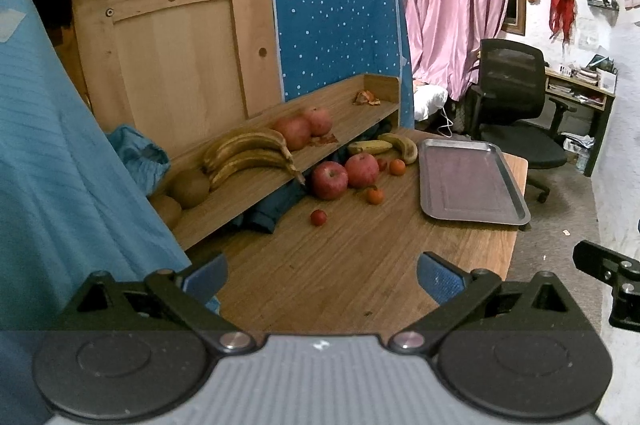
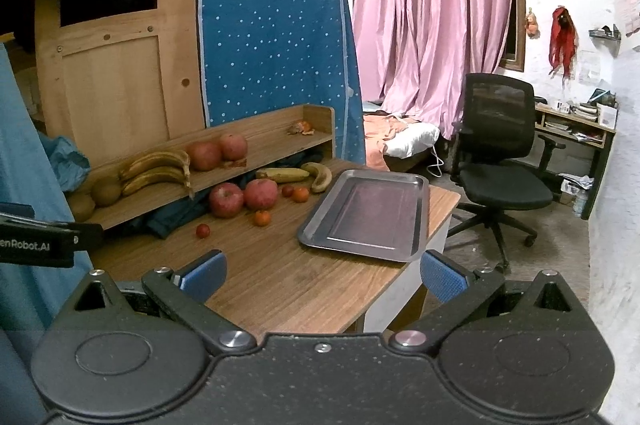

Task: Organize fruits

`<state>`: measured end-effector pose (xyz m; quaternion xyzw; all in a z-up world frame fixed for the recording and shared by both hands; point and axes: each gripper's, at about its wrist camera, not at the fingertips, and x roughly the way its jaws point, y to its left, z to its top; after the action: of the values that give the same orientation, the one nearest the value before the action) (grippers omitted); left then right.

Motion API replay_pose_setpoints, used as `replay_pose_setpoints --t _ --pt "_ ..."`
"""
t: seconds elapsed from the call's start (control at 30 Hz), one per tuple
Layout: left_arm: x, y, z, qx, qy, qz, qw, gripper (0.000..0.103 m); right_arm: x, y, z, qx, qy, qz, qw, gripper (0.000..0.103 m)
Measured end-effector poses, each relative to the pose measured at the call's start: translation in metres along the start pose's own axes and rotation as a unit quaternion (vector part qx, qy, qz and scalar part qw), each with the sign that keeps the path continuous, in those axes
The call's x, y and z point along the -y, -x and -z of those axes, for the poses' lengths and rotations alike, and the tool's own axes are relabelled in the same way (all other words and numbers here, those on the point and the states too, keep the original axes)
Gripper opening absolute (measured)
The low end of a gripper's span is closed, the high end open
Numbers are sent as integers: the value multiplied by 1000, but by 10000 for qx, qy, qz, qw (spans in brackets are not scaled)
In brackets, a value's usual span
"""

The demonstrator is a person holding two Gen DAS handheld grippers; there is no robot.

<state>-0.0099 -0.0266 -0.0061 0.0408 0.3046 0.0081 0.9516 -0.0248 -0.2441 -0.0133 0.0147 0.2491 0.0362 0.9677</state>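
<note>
Near table [image 2: 280, 289]: bare, open approach. Tray [image 2: 368, 213]: bare, right side. Apples [image 2: 244, 197], tomatoes [image 2: 203, 231] crowd the shelf [image 2: 168, 193] front; overhang limits headroom.

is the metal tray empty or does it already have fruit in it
Empty. The metal tray shows only its bare shiny bottom in both views; the apples, bananas and small fruits all lie on the table beside it.
</note>
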Motion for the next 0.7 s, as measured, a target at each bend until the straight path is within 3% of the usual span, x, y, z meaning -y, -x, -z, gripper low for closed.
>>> replay_pose_setpoints --t 0.33,0.7 --pt "20 -5 4 -274 174 -112 9994 103 22 2 5 -187 249 -251 9992 102" --pt "25 -32 0 -1014 622 -390 9921 103 31 -17 -3 -371 676 -454 9960 102"
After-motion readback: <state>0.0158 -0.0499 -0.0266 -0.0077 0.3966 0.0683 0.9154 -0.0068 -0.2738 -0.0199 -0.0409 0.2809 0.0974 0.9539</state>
